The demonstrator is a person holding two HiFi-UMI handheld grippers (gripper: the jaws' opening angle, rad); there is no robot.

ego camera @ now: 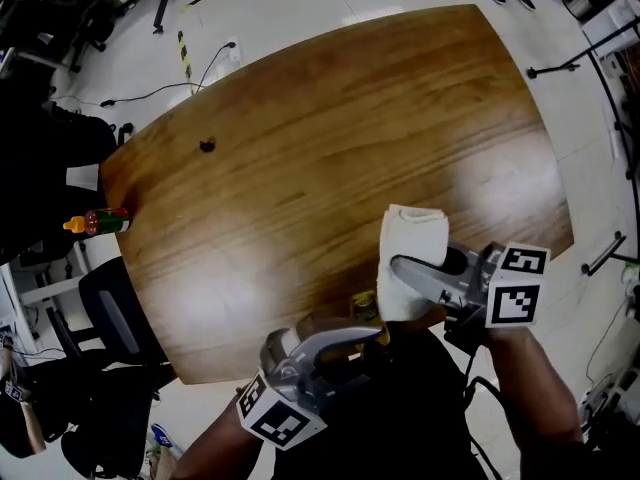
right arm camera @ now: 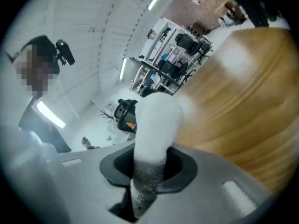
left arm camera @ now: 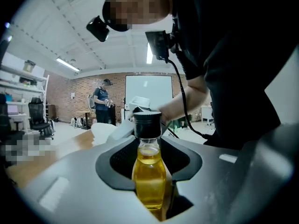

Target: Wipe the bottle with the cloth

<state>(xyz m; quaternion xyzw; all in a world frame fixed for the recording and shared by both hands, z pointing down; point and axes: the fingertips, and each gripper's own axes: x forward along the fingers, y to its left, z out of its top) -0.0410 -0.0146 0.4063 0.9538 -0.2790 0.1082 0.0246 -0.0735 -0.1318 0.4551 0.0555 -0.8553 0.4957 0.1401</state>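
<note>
The wooden table [ego camera: 330, 138] fills most of my head view, and its near edge is hidden behind my arms and the two tools. A dark office chair [ego camera: 115, 313] stands at the table's left side, partly cut off by shadow.

The left gripper [ego camera: 372, 334] is clamped on the bottle [left arm camera: 149, 171], its jaws pressing the glass body from both sides. I hold the bottle upright off the table, over the near edge. In the head view the jaws cover nearly all of it and only a sliver of yellow shows. The left gripper view gives me the amber liquid and the black cap [left arm camera: 147, 123] clearly, but the base is lost below the jaws.

The right gripper [ego camera: 405, 268] pinches the folded white cloth [ego camera: 410, 258] by its lower part, and the free end stands up beyond the jaws. The cloth hangs just beside the bottle, but I cannot tell whether they touch.

Far left, a small red sauce bottle [ego camera: 100, 221] lies at the table's edge. A tiny dark object [ego camera: 207, 146] sits on the wood, too small for me to identify.
</note>
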